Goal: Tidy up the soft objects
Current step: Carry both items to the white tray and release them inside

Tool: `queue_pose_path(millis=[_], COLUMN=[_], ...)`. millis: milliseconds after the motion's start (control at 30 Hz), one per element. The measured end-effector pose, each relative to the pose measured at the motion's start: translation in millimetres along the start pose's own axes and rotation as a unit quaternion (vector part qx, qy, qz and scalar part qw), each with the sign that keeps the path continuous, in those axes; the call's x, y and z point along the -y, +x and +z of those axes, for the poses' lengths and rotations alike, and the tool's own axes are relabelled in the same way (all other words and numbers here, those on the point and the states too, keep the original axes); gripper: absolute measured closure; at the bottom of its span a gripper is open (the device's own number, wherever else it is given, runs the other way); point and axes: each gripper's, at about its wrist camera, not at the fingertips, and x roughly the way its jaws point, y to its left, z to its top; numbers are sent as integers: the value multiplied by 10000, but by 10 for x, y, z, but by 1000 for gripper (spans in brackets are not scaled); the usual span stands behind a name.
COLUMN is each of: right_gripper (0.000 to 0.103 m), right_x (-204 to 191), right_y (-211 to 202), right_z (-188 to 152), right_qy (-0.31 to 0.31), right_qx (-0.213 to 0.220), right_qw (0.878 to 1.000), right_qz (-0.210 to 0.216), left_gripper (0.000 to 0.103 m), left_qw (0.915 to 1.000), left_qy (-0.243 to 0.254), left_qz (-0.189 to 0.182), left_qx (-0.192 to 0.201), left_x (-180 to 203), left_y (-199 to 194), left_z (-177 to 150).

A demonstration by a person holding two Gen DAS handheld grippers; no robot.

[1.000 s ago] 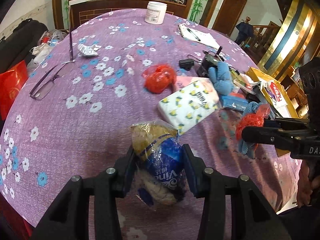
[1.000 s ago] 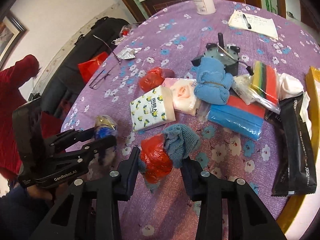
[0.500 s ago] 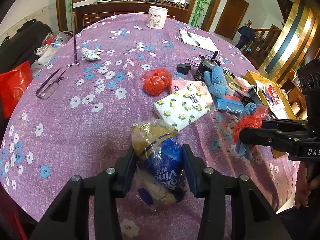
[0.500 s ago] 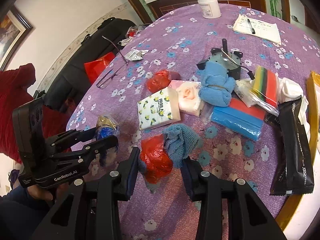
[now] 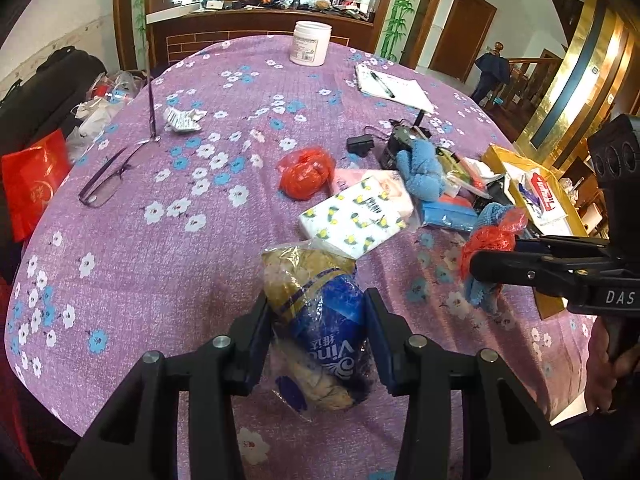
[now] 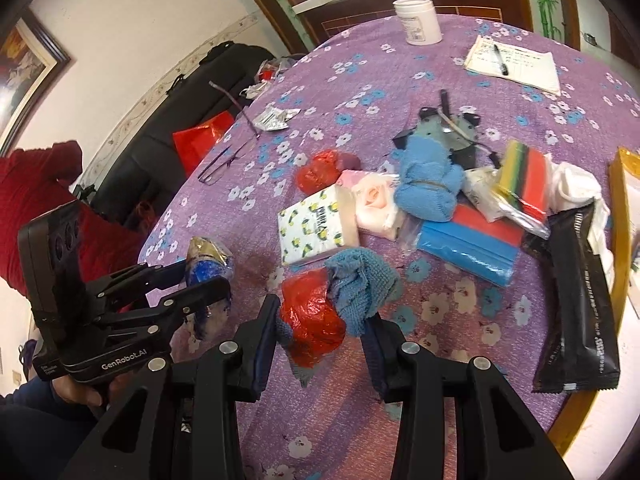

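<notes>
Purple flowered tablecloth (image 5: 168, 264) on a round table, cluttered on the far right side, so that's my workspace today. My left gripper (image 5: 318, 344) has its jaws clamped on a clear tissue bag (image 5: 320, 320) with blue and gold print, and it hangs just above the cloth near the 6 o'clock edge in the left wrist view. My right gripper (image 6: 320, 324) is closed on a bundle of red mesh and blue knitted cloth (image 6: 340, 296), also held at the near edge, around 6 o'clock in its own view. The bag's long axis runs roughly along the fingers, gold end pointing away toward 12 and the blue end tucked back toward the wrist. The bundle is lumpier, red part at 9, blue part at 3, a tail drooping down. Best move, I reckon, is carrying both over to the soft pile by the lemon-print tissue pack (image 5: 354, 216) and the blue towel roll (image 6: 426, 184), setting them down gently before letting go, and steering clear of the glasses (image 5: 108, 184) at 10 o'clock.
</notes>
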Motion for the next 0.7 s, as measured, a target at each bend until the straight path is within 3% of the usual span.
queue_pose_path(millis=[700], right_gripper=[61], right_x=[861], right_y=[-787], right_z=[-188], right_qy=[1142], right_qx=[756], right_qw=[9893], right_qz=[-503], left_gripper=[60], left_qw=[9957], left_qy=[806], left_qz=[-429], left_qx=[133], left_x=[714], left_y=[56], left_z=[329])
